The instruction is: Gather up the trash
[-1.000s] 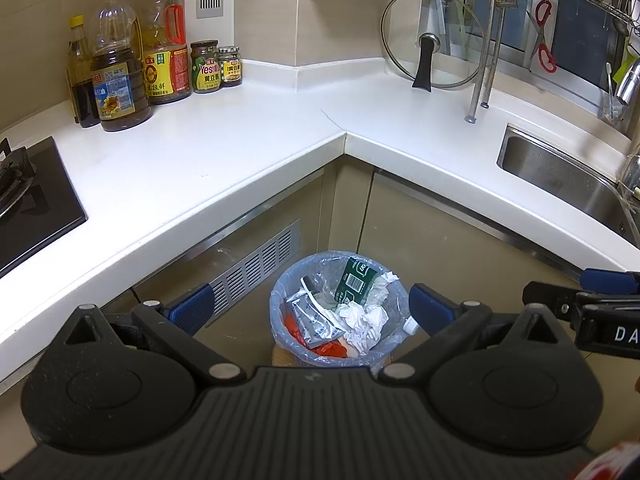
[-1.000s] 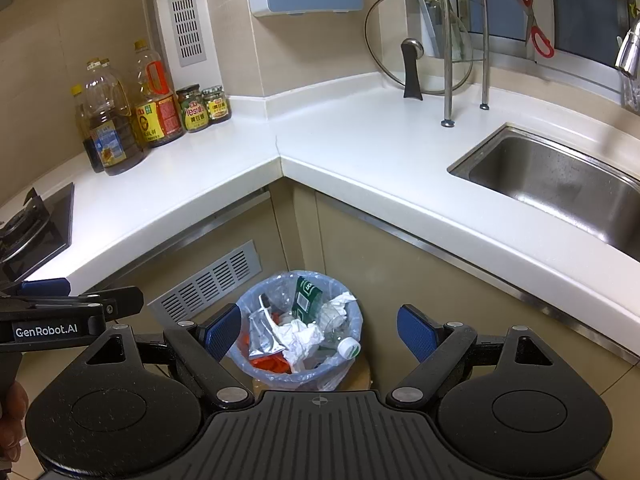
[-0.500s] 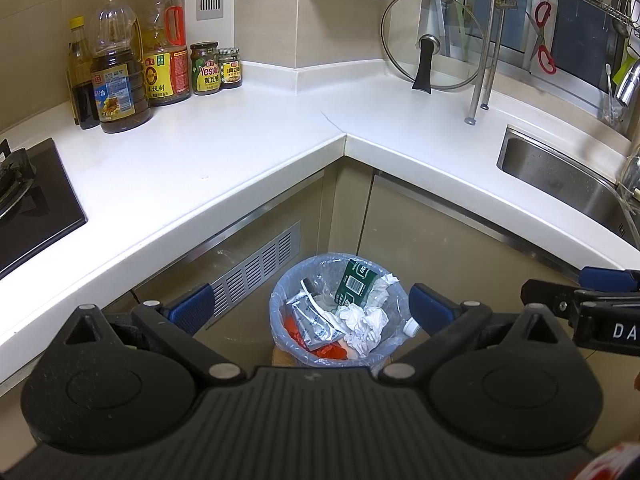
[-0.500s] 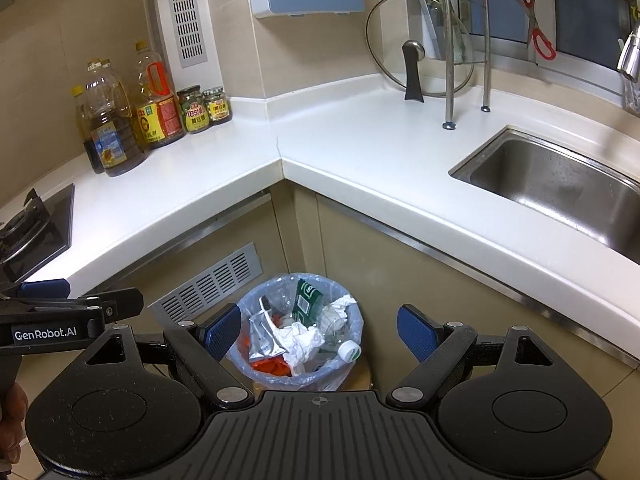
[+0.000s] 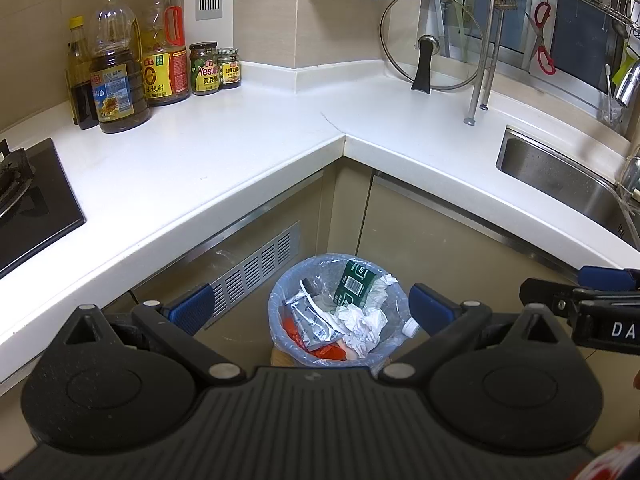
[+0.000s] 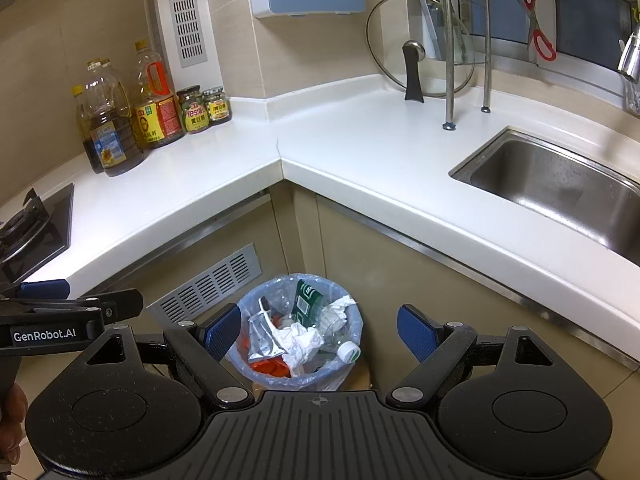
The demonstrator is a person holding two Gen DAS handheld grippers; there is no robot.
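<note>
White countertop bare; nothing has changed over the last second. Left gripper and right gripper hover spread wide, empty, above full bin. Bag likely next.

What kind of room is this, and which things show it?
Most likely a home kitchen: a steel sink set in a white corner counter, a gas stove, and cooking oil bottles by the wall.

Worktop: plain white. Bin liner: pale blue, translucent. Carton: green. Cabinet fronts: beige. Scissors: red handles. Gripper pads: blue.
</note>
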